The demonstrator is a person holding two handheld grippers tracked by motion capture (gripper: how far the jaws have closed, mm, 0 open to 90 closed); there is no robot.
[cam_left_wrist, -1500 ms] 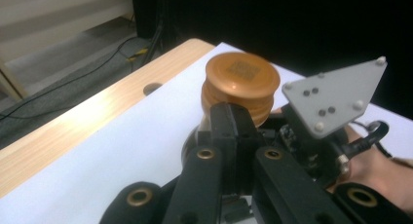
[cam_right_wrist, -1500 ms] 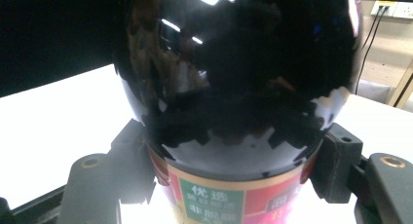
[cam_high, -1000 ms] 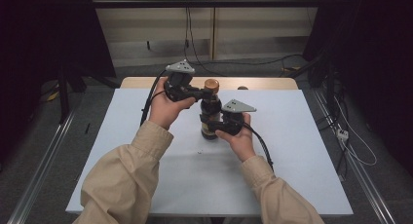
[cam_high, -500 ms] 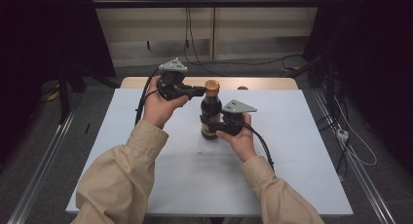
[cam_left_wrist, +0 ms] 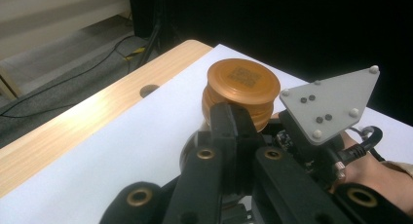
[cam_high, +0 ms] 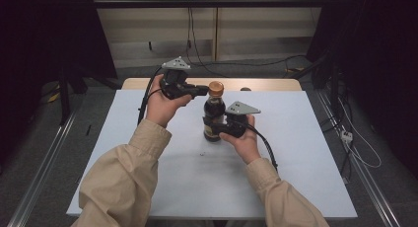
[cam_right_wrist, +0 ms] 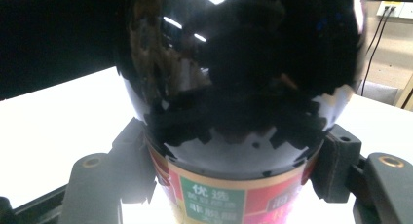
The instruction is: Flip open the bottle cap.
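Note:
A dark sauce bottle with an orange cap stands upright in the middle of the white table. My right gripper is shut on its lower body; in the right gripper view its fingers press both sides of the bottle above the colourful label. Just left of the cap, my left gripper is held at cap height pointing right. In the left gripper view its jaws meet, empty, right in front of the cap. The right gripper's grey plate lies beyond.
A wooden strip with a round hole runs along the table's far edge. Cables lie on the floor behind the table. Metal rails flank both sides. Bare white tabletop lies to the left, right and front of the bottle.
My left gripper has drawn back to the left off the orange cap, which now shows in full. The right gripper and bottle have stayed put.

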